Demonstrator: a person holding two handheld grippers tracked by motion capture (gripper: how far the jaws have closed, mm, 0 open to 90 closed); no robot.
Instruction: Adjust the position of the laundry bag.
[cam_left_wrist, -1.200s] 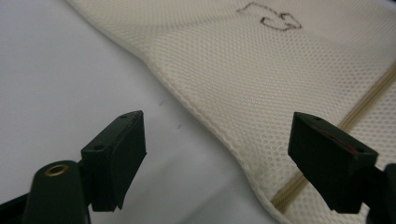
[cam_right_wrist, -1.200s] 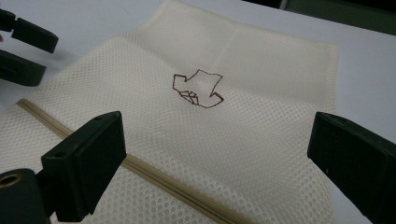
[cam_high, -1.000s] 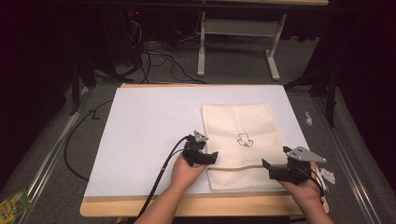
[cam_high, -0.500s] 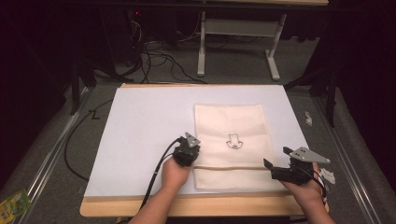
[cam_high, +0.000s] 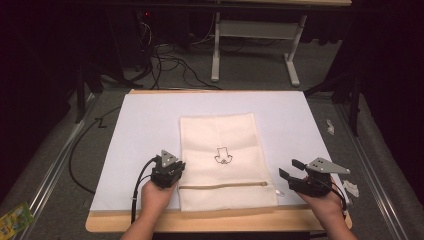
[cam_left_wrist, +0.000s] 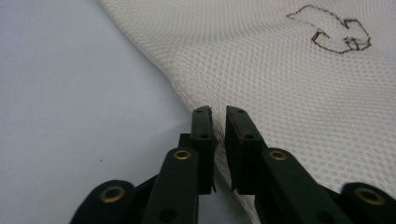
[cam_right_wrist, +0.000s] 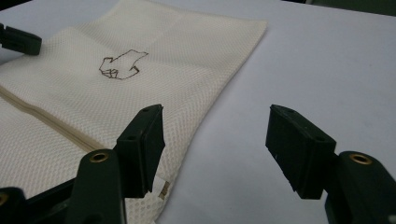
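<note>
From the high view, a cream mesh bag (cam_high: 227, 160) lies flat in the middle of a white sheet (cam_high: 140, 130) on the worktop (cam_high: 215, 220). The bag has a small brown drawing (cam_high: 223, 156) in its middle and a zipper (cam_high: 222, 185) running across near the person's edge. The left tool (cam_high: 167, 167) sits at the bag's left edge, just above the zipper's end. The right tool (cam_high: 291, 170) is just off the bag's right edge, near the other end of the zipper. A few small white bits (cam_high: 350, 187) lie to the right of it.

In the left gripper view, the left tool (cam_left_wrist: 219, 114) has its jaws close together, with only a thin gap. The edge of the mesh bag (cam_left_wrist: 280, 84) runs into that gap and looks pinched there. These jaws have just been opening a little. The white sheet (cam_left_wrist: 70, 93) is on the left.

In the right gripper view, the right tool (cam_right_wrist: 215, 121) has its jaws apart, about half wide. They have just been closing. Nothing is held between them; the white sheet (cam_right_wrist: 327, 60) shows through the gap. The left jaw hangs over the bag's (cam_right_wrist: 163, 51) corner, beside the zipper (cam_right_wrist: 46, 119).
</note>
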